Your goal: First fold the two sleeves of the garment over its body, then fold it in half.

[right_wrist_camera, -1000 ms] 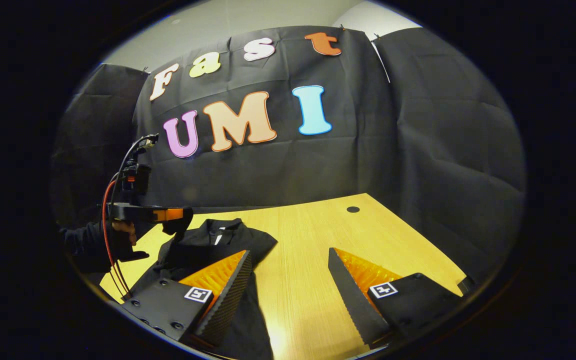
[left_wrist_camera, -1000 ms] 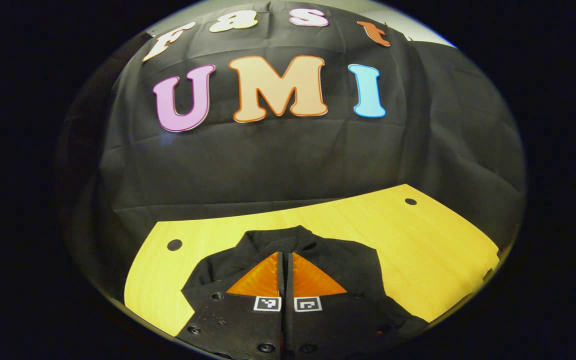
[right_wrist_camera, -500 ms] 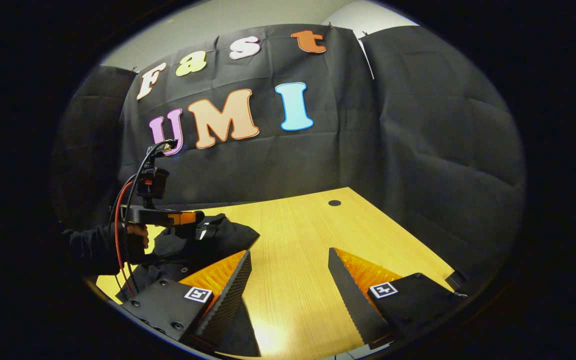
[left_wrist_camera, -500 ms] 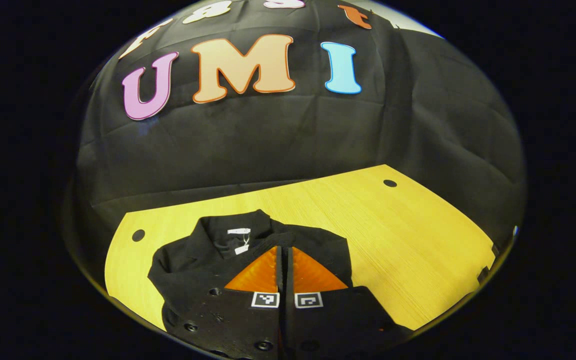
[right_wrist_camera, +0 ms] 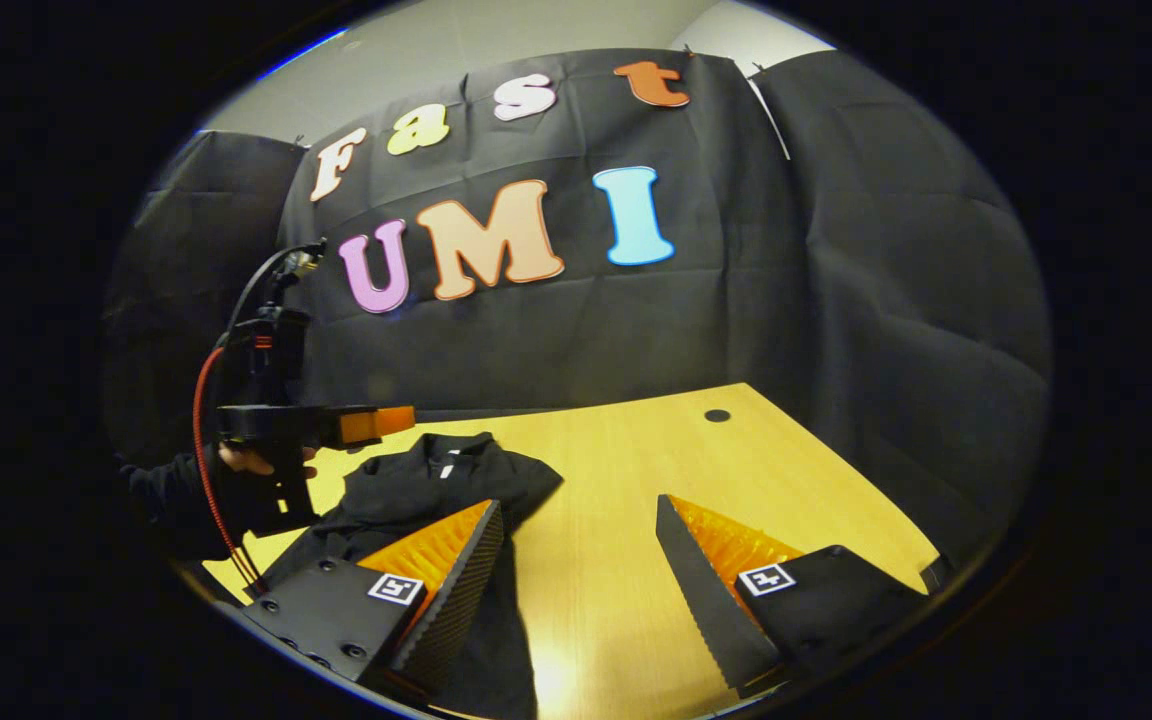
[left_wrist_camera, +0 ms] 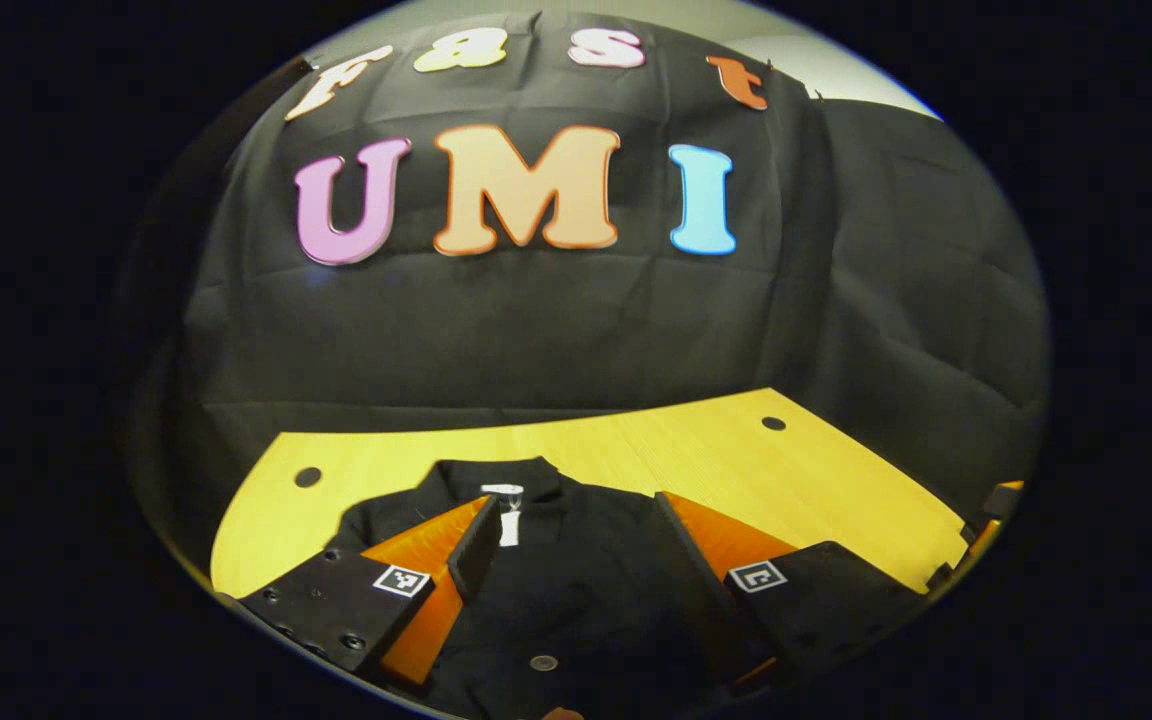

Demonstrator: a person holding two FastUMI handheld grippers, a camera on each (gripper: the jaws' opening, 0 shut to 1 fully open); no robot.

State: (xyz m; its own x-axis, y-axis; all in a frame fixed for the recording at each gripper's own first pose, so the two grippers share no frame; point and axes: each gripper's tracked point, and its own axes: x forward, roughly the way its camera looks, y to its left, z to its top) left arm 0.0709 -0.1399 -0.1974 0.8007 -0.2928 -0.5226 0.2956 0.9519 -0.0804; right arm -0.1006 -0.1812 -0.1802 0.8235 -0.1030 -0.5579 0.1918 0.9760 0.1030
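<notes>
- A black garment (left_wrist_camera: 556, 580) of soft cloth, with a collar and a small white tag at the neck, is seen lying on a yellow wooden tabletop (left_wrist_camera: 836, 490) in the left gripper view.
- The collar is turned toward the booth's black cloth wall (left_wrist_camera: 536, 330), and the body of the garment is spread toward the camera.
- The left gripper (left_wrist_camera: 576, 545) is held above the garment with its two fingers spread wide apart; nothing is gripped between them.
- The neck tag and a round button (left_wrist_camera: 543, 662) on the garment's front are seen in the gap between those fingers.
- Whether the fingers touch the cloth cannot be told from that view.
- In the right gripper view the same garment (right_wrist_camera: 436, 485) is found at the left of the tabletop (right_wrist_camera: 636, 470), bunched and creased, with one part of it running down beneath the near finger.
- The right gripper (right_wrist_camera: 581, 570) is held over the bare wood just beside the garment, with its jaws wide open and empty.
- The left gripper (right_wrist_camera: 376, 422) is seen farther off in the right gripper view, above the garment's collar end, and is held by a person's hand (right_wrist_camera: 256, 462) in a dark sleeve (right_wrist_camera: 171, 490).
- A red cable (right_wrist_camera: 204, 480) is seen looping down behind that hand.
- Two small round dark holes (left_wrist_camera: 308, 477) are set in the tabletop near its far corners, well apart from the garment.
</notes>
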